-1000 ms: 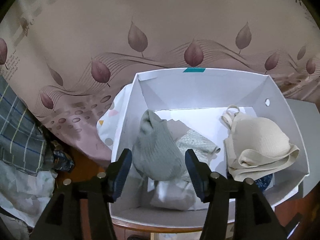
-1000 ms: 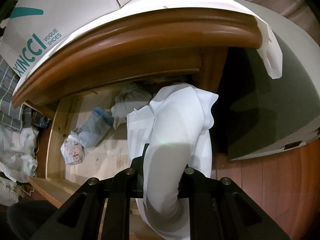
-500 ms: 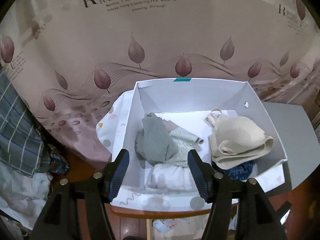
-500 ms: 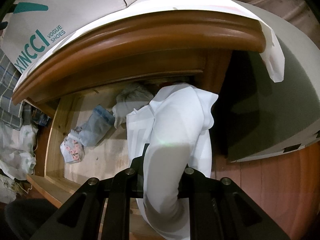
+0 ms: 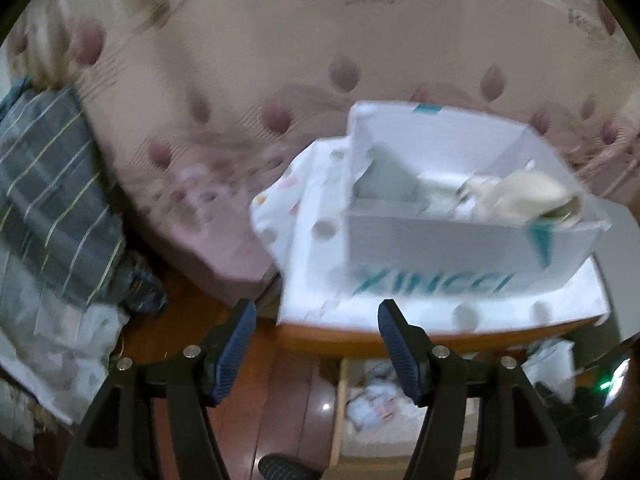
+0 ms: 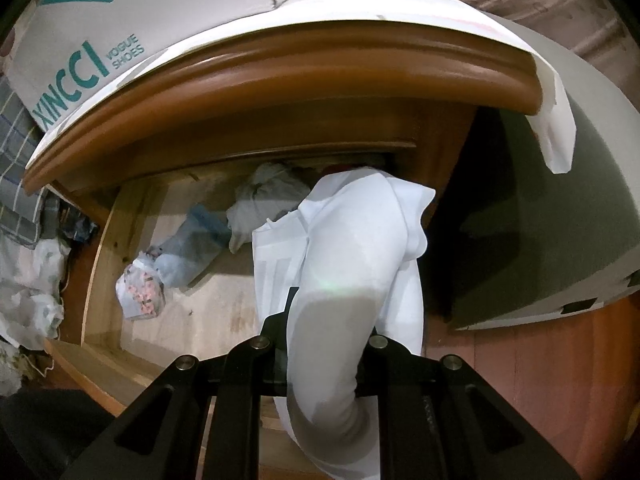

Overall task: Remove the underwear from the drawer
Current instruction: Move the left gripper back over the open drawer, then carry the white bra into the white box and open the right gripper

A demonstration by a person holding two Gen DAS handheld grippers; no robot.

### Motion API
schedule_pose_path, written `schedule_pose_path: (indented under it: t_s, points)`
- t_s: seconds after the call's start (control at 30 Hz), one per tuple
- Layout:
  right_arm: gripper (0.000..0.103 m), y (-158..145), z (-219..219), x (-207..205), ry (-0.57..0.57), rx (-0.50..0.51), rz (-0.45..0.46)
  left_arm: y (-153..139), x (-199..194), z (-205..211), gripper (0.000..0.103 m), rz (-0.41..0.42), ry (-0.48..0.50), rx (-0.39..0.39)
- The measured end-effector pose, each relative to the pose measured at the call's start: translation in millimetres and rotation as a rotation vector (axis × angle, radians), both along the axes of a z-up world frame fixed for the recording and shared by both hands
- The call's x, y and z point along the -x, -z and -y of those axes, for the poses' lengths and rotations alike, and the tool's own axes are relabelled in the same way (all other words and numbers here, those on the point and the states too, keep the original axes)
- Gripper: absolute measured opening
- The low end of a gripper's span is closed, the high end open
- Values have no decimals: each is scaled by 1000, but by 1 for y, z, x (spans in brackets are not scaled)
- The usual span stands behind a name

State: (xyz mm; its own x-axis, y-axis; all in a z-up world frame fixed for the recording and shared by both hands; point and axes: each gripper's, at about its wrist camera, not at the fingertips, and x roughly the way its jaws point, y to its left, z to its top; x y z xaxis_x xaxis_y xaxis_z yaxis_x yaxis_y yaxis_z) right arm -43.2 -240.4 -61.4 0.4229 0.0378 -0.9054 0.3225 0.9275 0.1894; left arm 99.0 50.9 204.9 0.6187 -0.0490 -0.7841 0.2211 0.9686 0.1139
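Note:
My right gripper [image 6: 326, 344] is shut on a white garment [image 6: 360, 248] that hangs over the open wooden drawer [image 6: 116, 240]. In the drawer lie a light blue piece [image 6: 192, 246], a pink-patterned piece [image 6: 140, 292] and a grey-white piece [image 6: 268, 196]. My left gripper [image 5: 316, 340] is open and empty, in front of and below the white shoe box [image 5: 460, 252] on the cabinet top. The box holds a cream bra [image 5: 528, 196] and a grey-green piece [image 5: 396, 184]. The left wrist view is blurred.
The wooden cabinet top [image 6: 280, 76] overhangs the drawer, covered by a white sheet [image 5: 308, 240]. A leaf-print bed cover [image 5: 240, 80] lies behind. Plaid fabric [image 5: 52, 184] is piled at the left. A grey board [image 6: 540, 220] leans at the right. The drawer also shows in the left wrist view [image 5: 380, 400].
My left gripper has pulled back and dropped below the box, so the box front and the drawer beneath come into view. My right gripper still holds the white garment in place.

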Motion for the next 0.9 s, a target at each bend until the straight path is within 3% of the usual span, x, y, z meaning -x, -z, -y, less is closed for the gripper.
schedule_pose_path:
  t_s: [0.2,0.33,0.47,0.73,0.9]
  points:
    - [14,-6,-6,2,-29,11,38,71,16,-36,65,-52,-137,-39]
    - [14,-18,-10,3,-65,-29,92,106,23,-57,65,-79,-224,0]
    - [14,-25,-7,-4,-58,-91,63,123,28,-69,65,-58,-294,54]
    - [14,-52,-6,-5,-71,-132,18,132,30,-72,65,-43,-317,28]
    - [14,-73,1,5,-75,-266,-5,133,28,-80,65,-49,-350,58]
